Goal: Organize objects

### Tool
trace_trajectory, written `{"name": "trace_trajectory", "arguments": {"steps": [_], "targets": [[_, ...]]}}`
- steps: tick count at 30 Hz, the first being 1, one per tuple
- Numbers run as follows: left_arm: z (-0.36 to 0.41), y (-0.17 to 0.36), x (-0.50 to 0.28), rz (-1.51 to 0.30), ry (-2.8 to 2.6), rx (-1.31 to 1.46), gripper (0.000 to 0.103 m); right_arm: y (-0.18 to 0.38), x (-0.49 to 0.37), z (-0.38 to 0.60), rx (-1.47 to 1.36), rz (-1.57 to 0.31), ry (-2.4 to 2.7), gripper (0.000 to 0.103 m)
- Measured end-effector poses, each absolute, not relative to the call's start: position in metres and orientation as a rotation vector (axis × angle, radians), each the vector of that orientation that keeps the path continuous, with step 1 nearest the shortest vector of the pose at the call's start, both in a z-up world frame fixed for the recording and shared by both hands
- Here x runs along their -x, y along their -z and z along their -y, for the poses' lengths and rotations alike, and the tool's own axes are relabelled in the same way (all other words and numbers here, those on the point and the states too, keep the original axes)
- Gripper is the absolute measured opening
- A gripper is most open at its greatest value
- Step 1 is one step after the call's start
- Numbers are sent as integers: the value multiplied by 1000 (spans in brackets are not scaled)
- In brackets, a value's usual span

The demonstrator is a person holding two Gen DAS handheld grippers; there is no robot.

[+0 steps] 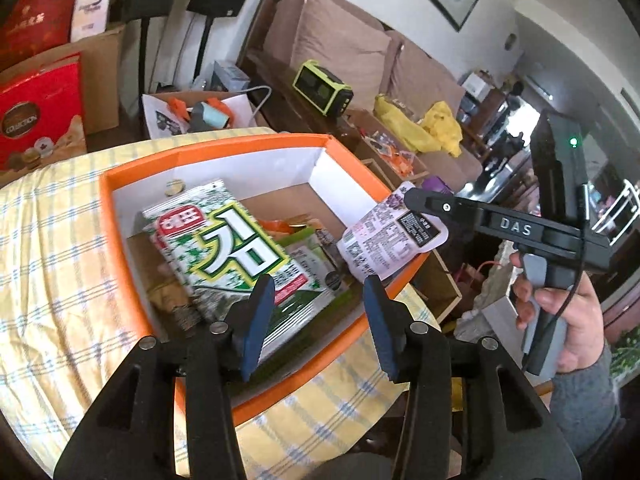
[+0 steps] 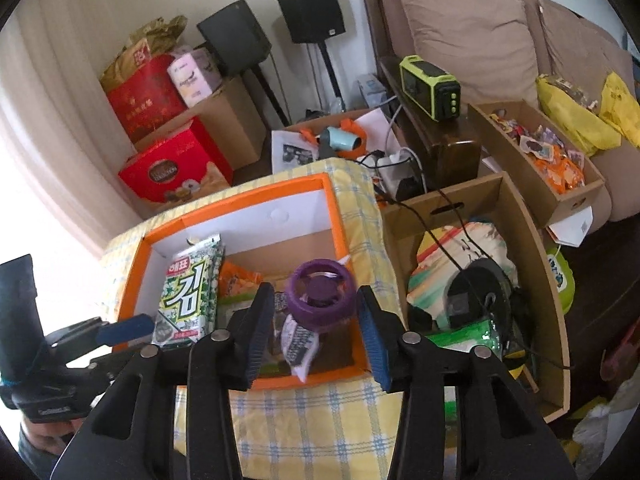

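An orange-rimmed box (image 1: 120, 172) sits on a yellow checked tablecloth (image 1: 52, 264). Inside lie a green-and-white seaweed packet (image 1: 224, 244) and other snack packs. My left gripper (image 1: 318, 320) is open and empty over the box's near edge. My right gripper (image 2: 316, 332) has its jaws apart, with a purple-capped pouch (image 2: 320, 296) between them, blurred, over the box (image 2: 332, 208); I cannot tell if the pads touch it. The pouch (image 1: 392, 236) also shows in the left wrist view, hanging at the right gripper's tip over the box's right rim. The seaweed packet (image 2: 186, 292) lies at the box's left.
A brown cardboard box (image 2: 500, 200) with bags and a black spool stands right of the table. A second carton of snacks (image 2: 552, 160) sits by the sofa (image 2: 472, 36). Red gift boxes (image 2: 176, 164), speakers (image 2: 312, 4) and a green radio (image 2: 432, 84) stand behind.
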State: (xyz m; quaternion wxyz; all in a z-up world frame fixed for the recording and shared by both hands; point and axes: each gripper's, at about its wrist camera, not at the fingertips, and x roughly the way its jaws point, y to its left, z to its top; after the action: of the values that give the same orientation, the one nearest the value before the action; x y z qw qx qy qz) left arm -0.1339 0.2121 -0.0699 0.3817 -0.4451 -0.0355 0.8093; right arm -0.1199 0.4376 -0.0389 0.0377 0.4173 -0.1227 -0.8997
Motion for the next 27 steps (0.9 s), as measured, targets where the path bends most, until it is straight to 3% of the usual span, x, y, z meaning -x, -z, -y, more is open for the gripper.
{"name": "trace_trajectory", "arguments": {"steps": [10, 16, 25, 27], "targets": [[-186, 72, 132, 144, -2090, 1151, 43, 28, 168, -386, -1275, 361, 2717, 39], [-170, 75, 131, 176, -2102, 1160, 43, 49, 206, -343, -1354, 371, 2602, 37], [-153, 74, 132, 205, -2103, 1154, 43, 57, 203, -324, -1333, 395, 2548, 37], [-152, 71, 131, 202, -2104, 1148, 52, 49, 196, -332, -1314, 389, 2571, 37]]}}
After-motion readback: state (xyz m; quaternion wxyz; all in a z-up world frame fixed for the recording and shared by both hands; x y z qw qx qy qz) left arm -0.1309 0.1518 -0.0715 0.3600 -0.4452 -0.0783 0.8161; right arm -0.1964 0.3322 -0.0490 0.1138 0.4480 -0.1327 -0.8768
